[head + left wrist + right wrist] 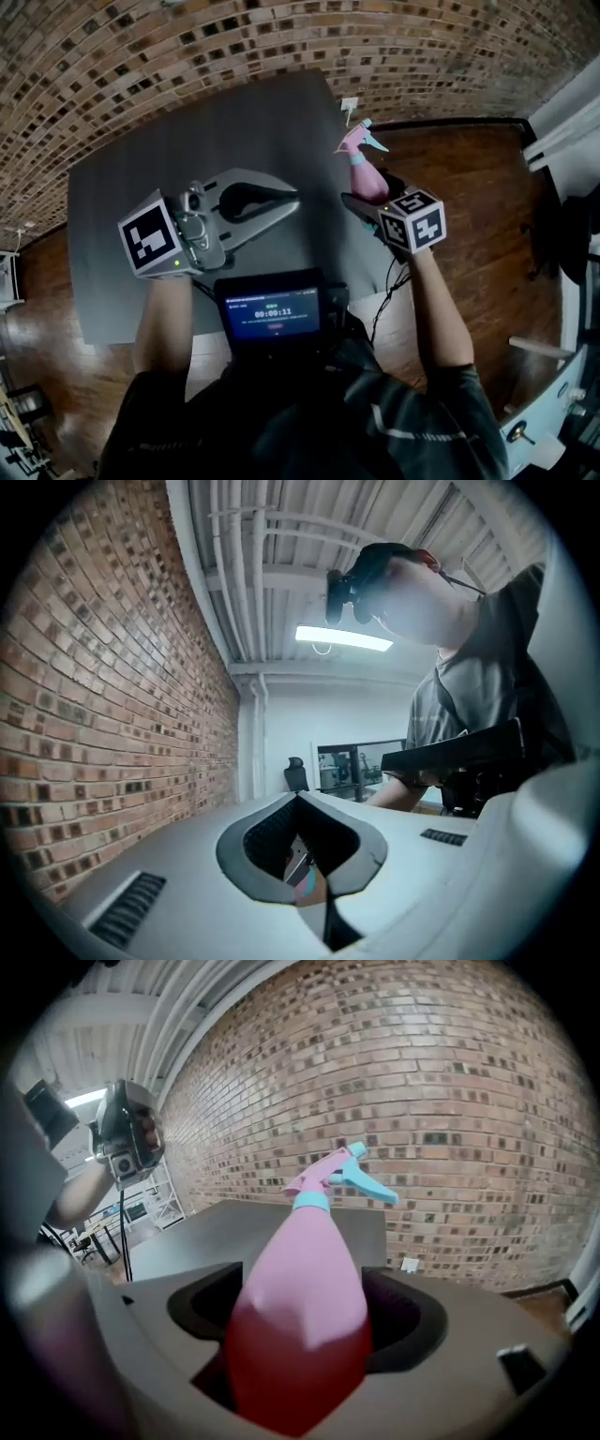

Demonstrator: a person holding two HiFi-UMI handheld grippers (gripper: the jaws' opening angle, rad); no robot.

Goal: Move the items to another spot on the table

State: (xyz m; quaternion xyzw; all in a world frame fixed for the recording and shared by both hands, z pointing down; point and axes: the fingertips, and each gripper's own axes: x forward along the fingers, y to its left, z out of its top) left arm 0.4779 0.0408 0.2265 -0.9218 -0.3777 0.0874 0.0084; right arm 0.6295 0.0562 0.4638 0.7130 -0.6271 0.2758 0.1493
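Surface [141, 187]: grey, with open room across its left and middle. Its far edge runs along the brick wall [187, 56] and its right edge borders the wood floor [459, 187]. Bottle [300, 1279]: pink with a teal trigger, tilted, pinched round its body by the right tongs [367, 195] and held up at the surface's right edge. The left tongs [291, 200] are pressed together on nothing, over the surface's middle. Writing: the screen [272, 314] at the person's chest reads 00:00:11.

surface: grey table [131, 178] | stands on: wood floor [469, 178] | back edge: by brick wall [187, 56]
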